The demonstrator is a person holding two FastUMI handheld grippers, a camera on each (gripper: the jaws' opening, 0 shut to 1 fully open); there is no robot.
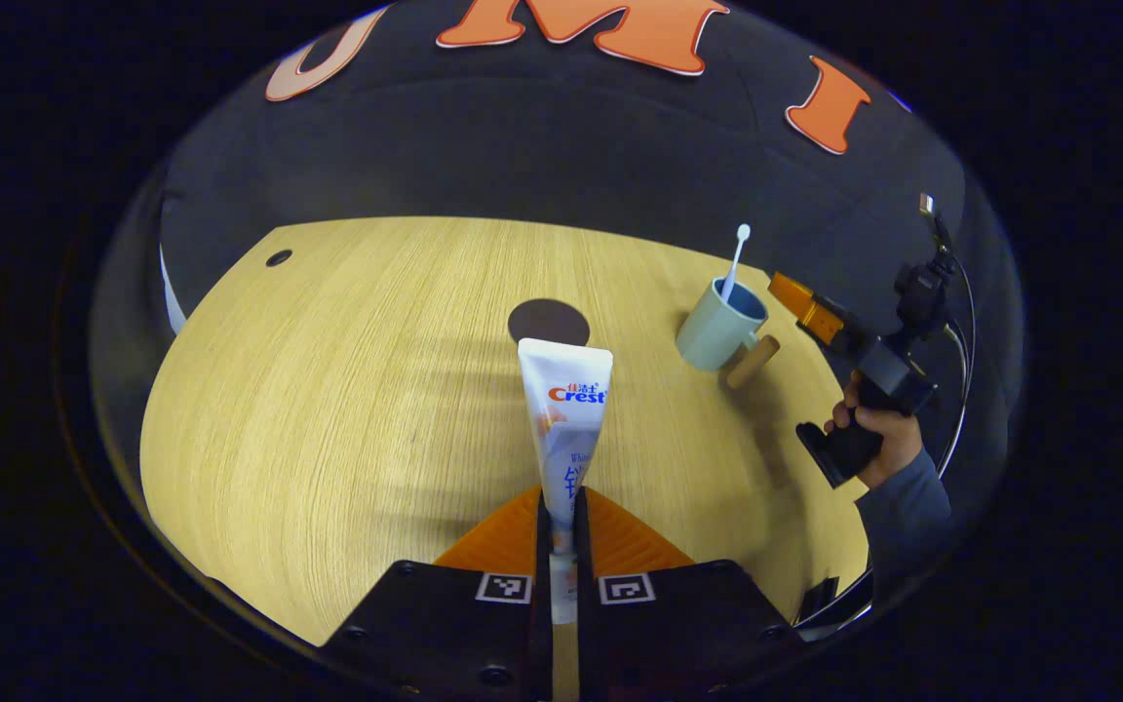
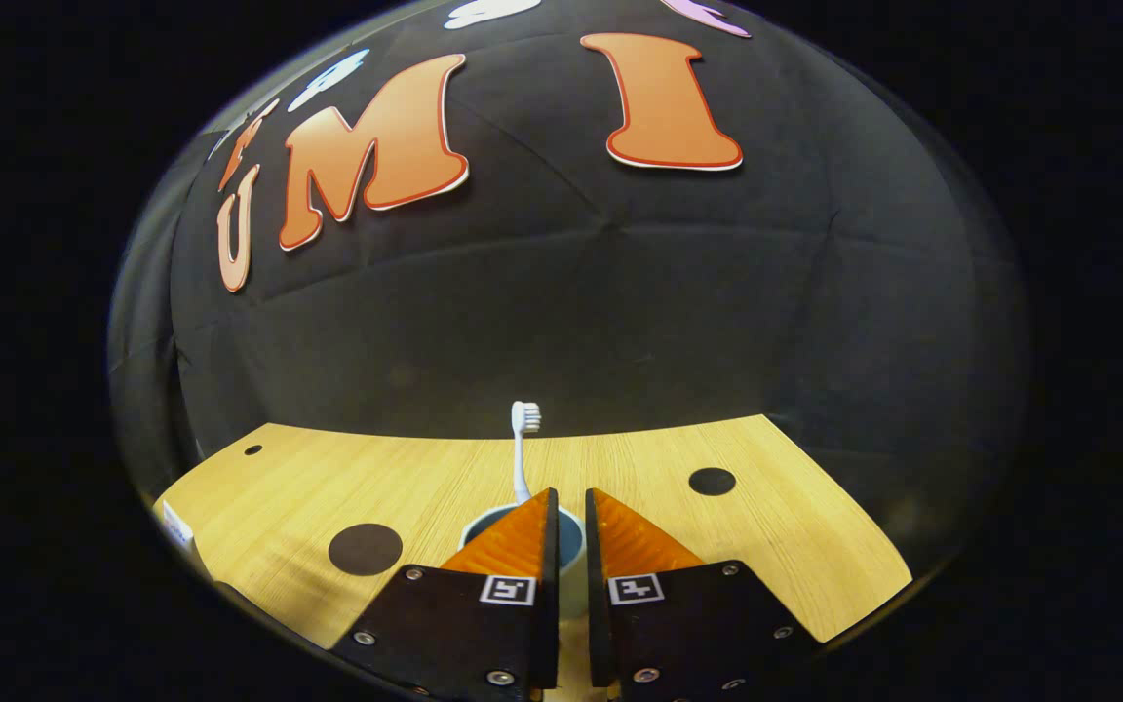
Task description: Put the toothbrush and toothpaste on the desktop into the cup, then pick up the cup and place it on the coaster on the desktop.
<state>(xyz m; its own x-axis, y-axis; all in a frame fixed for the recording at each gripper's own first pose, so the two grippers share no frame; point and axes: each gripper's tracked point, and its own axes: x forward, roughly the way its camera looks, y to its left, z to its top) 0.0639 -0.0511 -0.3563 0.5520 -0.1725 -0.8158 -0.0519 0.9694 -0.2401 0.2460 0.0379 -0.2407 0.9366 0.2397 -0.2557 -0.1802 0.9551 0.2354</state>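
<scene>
Toothpaste, a white plastic tube (image 1: 564, 409) with blue and orange print, stands upright in the left gripper view, pinched at its lower end between both fingers of the left gripper (image 1: 561, 512). It is lifted above the pale wooden desktop (image 1: 347, 390). Red lettering near its flat top is partly legible; I leave it unread.

Just behind the tube lies the dark round coaster (image 1: 549, 322). To the right stands the pale blue-green cup (image 1: 717, 327) with a wooden handle, and the white toothbrush (image 1: 734, 261) leans inside it, head up. Farther right, near the desktop's edge, a hand (image 1: 878, 439) in a dark sleeve holds the other gripper beside the cup.

In the right gripper view, the right gripper (image 2: 569, 512) has its fingers drawn nearly together with a narrow gap, pinching nothing, directly in front of the cup (image 2: 571, 556). The toothbrush (image 2: 521, 453) rises above them. The coaster (image 2: 366, 548) sits to the left, a smaller dark disc (image 2: 712, 481) to the right, with bare desktop (image 2: 795, 546) between them.
</scene>
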